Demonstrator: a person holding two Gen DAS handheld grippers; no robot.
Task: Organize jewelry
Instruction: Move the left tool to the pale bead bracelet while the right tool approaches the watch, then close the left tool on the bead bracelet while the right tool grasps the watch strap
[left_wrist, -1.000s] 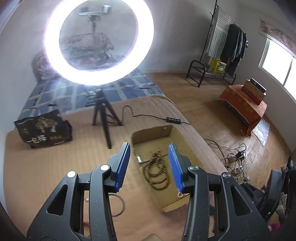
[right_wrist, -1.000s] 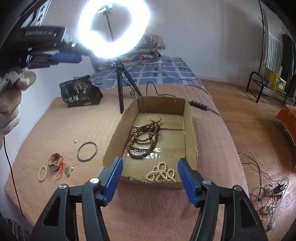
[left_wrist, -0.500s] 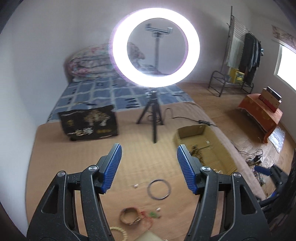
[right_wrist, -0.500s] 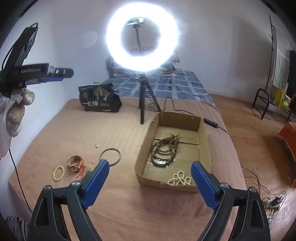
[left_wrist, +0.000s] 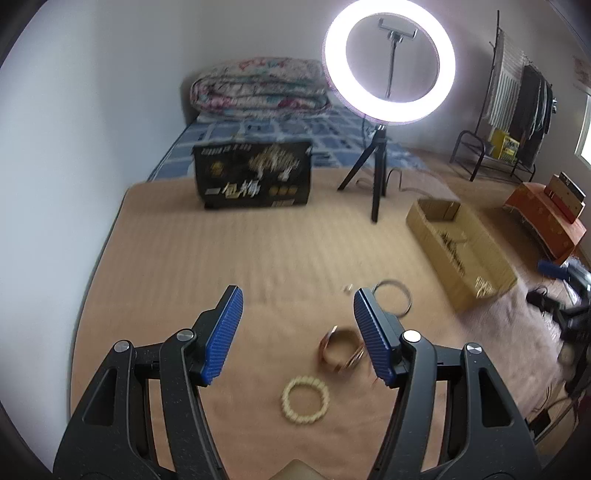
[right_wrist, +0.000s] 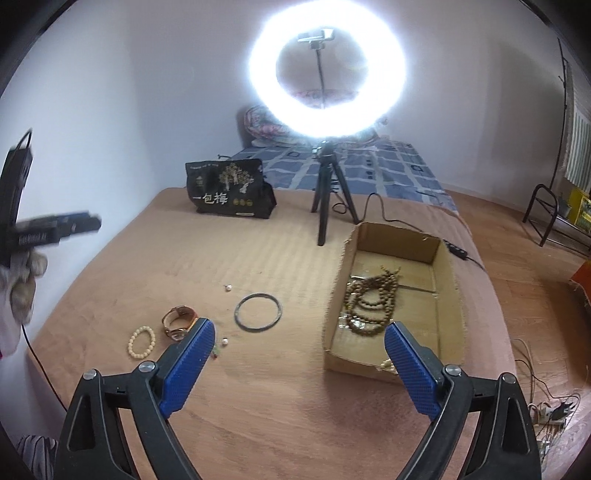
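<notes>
Left tool (left_wrist: 297, 332) wide open and empty, above the loose jewelry.
My cream bead bracelet (left_wrist: 305, 396) lies just ahead, slightly right of centre; right tool (right_wrist: 299, 365), also spread empty, sits nearer the cardboard box (right_wrist: 452, 280).

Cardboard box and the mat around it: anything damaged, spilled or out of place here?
The cardboard box has ragged, torn edges along its near wall. Several pieces lie loose on the mat outside it: a dark bangle, a cream bead bracelet, a watch and a tiny pearl. Nothing looks spilled.

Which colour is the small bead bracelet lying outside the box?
Cream white: the bead bracelet shows best in the left wrist view.
</notes>
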